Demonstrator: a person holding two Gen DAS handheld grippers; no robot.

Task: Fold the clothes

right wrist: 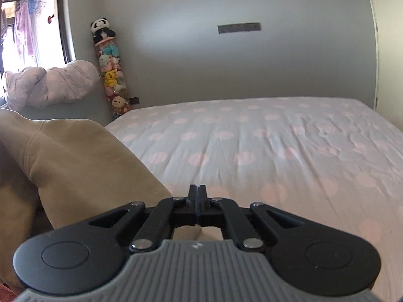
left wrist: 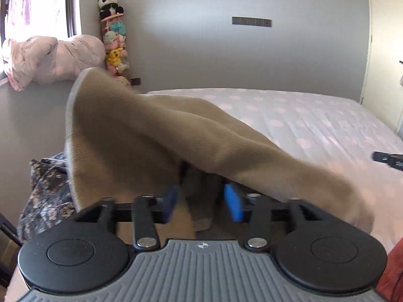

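The left tool (left wrist: 202, 201) stands with its blue pads (left wrist: 233, 205) apart, and the tan garment (left wrist: 141, 136) drapes over and between them without being pinched. The right tool (right wrist: 198, 192) is closed on nothing above the dotted bed sheet (right wrist: 277, 146). The garment lies bunched at the bed's left edge, beside a dark floral cloth (left wrist: 44, 191).

A panda plush (right wrist: 102, 29) tops a column of stuffed toys (right wrist: 112, 75) beside the dotted bed (right wrist: 252, 146).
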